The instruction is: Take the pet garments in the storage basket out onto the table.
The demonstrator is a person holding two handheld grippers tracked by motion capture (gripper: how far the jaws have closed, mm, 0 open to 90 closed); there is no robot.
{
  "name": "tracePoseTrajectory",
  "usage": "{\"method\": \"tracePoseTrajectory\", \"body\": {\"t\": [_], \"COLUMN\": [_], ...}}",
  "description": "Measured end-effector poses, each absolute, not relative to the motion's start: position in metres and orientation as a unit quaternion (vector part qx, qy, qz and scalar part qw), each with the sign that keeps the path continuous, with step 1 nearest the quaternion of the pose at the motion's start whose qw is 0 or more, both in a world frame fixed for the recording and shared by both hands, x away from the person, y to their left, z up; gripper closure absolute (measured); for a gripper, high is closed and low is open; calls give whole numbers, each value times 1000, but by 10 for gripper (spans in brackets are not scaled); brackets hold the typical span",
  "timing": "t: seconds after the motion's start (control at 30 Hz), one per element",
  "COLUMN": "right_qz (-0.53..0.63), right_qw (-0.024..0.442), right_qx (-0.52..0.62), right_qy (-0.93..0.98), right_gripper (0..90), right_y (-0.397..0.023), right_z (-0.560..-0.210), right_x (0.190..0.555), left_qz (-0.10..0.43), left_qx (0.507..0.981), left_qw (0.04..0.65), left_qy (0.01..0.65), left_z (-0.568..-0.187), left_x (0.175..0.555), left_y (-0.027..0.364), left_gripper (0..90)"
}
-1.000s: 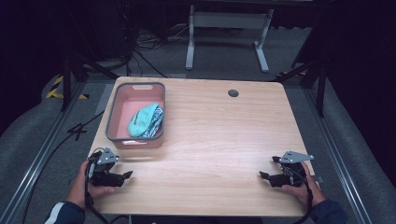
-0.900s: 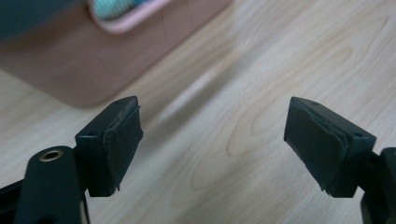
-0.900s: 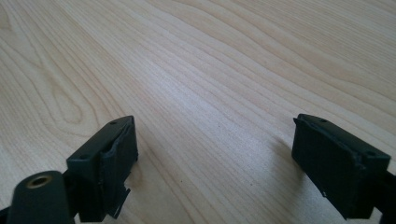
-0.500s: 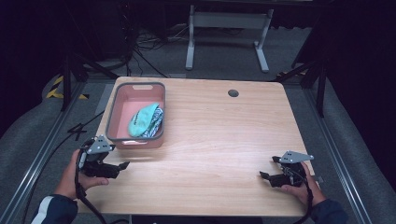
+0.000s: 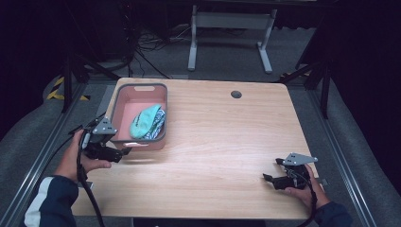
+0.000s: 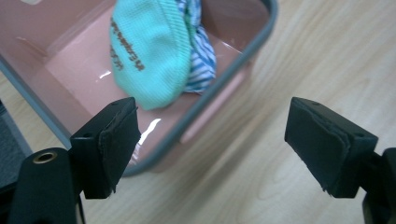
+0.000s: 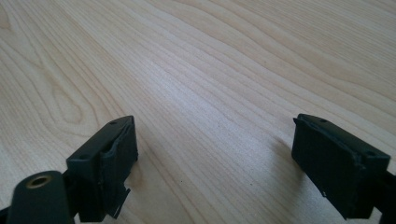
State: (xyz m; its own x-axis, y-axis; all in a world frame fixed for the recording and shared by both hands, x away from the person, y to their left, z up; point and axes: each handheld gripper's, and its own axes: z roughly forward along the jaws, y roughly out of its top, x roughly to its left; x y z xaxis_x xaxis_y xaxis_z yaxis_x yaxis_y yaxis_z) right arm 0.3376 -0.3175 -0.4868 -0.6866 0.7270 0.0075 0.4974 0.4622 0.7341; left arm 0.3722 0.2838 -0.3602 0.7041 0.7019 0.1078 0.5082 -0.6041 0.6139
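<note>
Reaching toward the bin is, by my reading, the step in hand: the left claw (image 5: pixel 124 152) hangs just off the near corner of the pink bin (image 5: pixel 158 137), its jaws spread wide and holding nothing. In the left gripper view, that corner's grey rim sits between the jaws, and past it a mint-green sock (image 6: pixel 148 51) lies inside the bin, resting on a blue-and-white striped cloth (image 6: pixel 201 63). The high view puts this pile toward the near right part of the bin, with bare pink floor on its left and behind it.

The right claw (image 5: pixel 269 178) rests low over the near right part of the desk (image 5: pixel 227 142), well apart from the bin, jaws likewise spread and empty; its own view has plain wood grain ahead of it.

The next move likely calls for lifting the left claw over the rim, dropping the jaws astride the sock's rounded top, and closing without snagging the striped cloth beneath, unless both are wanted.
</note>
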Motion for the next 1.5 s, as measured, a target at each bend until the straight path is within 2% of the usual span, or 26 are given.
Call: {"method": "tracePoseTrajectory", "body": {"t": [0.37,0.6,0.9,1.37,1.5], "right_qz": [369,369,370,369,369], "right_qw": [156,155,156,158,158], "right_qx": [364,364,363,368,368], "right_qy": [841,841,841,839,839], "right_gripper": [149,149,151,151,151], "right_y": [-318,-318,-319,-319,-319], "right_z": [-487,-487,-487,-487,-487], "right_x": [338,338,337,335,335], "left_qz": [162,142,121,94,88], "left_qx": [900,908,916,910,909], "left_qw": [242,219,159,71,45], "left_qy": [325,327,347,397,404], "left_z": [-356,-369,-391,-422,-434], "left_x": [426,458,499,527,533], "left_y": [251,233,216,213,208], "left_gripper": [178,177,181,181,157]}}
